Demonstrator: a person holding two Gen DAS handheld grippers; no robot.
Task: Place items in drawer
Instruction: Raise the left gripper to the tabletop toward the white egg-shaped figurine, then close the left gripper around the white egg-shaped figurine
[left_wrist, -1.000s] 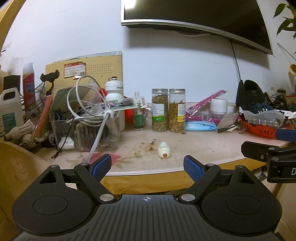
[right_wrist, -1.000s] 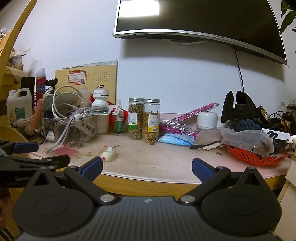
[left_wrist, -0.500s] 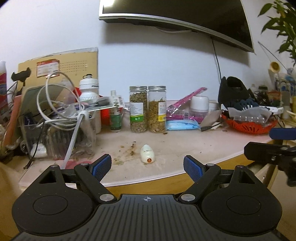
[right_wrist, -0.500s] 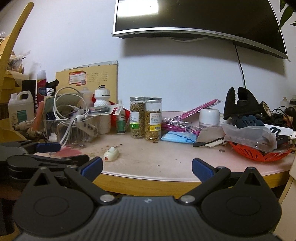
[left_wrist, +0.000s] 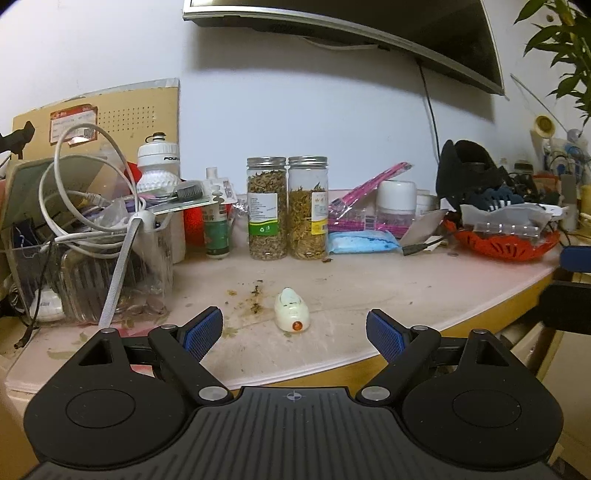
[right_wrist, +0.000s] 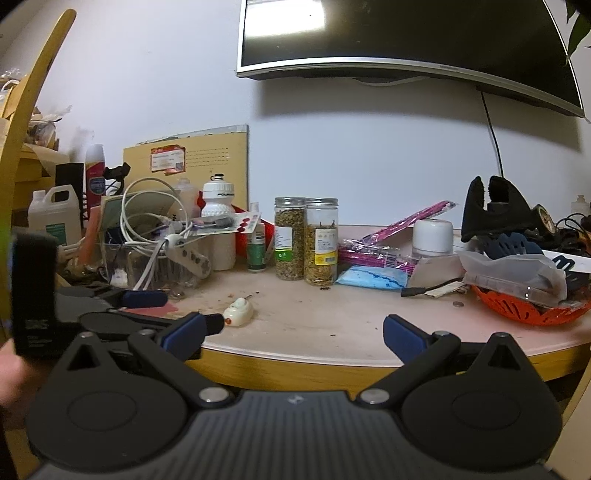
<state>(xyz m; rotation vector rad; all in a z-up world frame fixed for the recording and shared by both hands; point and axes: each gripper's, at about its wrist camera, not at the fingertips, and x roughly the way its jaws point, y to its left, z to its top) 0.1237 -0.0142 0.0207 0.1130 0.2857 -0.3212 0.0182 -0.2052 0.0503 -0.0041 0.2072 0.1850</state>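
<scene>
A small white capsule-shaped item with an orange tip (left_wrist: 291, 314) lies on the pink tabletop (left_wrist: 388, 288) near the front edge. My left gripper (left_wrist: 294, 332) is open, low over the table edge. The item lies just ahead of the gap between its blue pads (left_wrist: 205, 330). In the right wrist view the same item (right_wrist: 239, 313) sits beside the left gripper's (right_wrist: 181, 309) nearer fingertip. My right gripper (right_wrist: 291, 336) is open and holds nothing, in front of the table edge to the right. No drawer is in view.
Two jars of dried herbs (left_wrist: 288, 206), a green bottle (left_wrist: 217, 232), a white sports bottle (left_wrist: 159, 166) and pink and blue packets (left_wrist: 362, 240) stand behind. A clear box with tangled cables (left_wrist: 92, 236) is at left and an orange basket (left_wrist: 506, 247) at right. A monitor (right_wrist: 406, 33) hangs above.
My left gripper has moved forward and right toward the table, so the white item now lies just ahead of its open fingers. The right gripper has stayed almost in place.
</scene>
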